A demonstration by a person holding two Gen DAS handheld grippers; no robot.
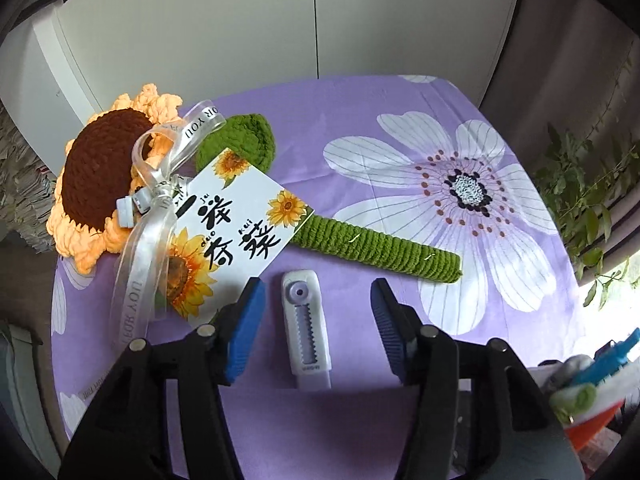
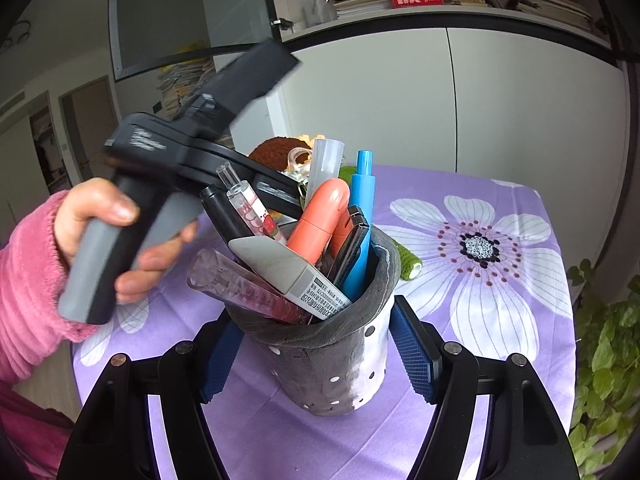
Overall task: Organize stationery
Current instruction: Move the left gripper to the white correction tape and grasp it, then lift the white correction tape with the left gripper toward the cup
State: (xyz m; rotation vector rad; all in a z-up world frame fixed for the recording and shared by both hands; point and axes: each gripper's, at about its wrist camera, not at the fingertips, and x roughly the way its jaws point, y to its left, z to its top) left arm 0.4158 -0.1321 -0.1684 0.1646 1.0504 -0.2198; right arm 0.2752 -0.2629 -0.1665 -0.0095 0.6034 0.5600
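Observation:
A white utility cutter [image 1: 306,332] lies flat on the purple flowered tablecloth [image 1: 360,120]. My left gripper [image 1: 317,286] is open and straddles it, with a gap between each blue pad and the cutter. In the right wrist view a grey felt pen holder [image 2: 320,364] with white dots stands on the cloth, stuffed with several pens, a blue marker [image 2: 362,200] and an orange tube [image 2: 320,216]. My right gripper [image 2: 316,316] is shut on the pen holder, its pads against both sides. A hand in a pink sleeve [image 2: 92,216] holds the left gripper's body beyond the holder.
A crochet sunflower [image 1: 100,176] with a green stem [image 1: 376,248], a ribbon and a printed card [image 1: 232,224] lies just beyond the cutter. The pen holder's contents [image 1: 588,380] show at the lower right. A leafy plant [image 2: 604,352] stands off the table's right edge. White cabinets stand behind.

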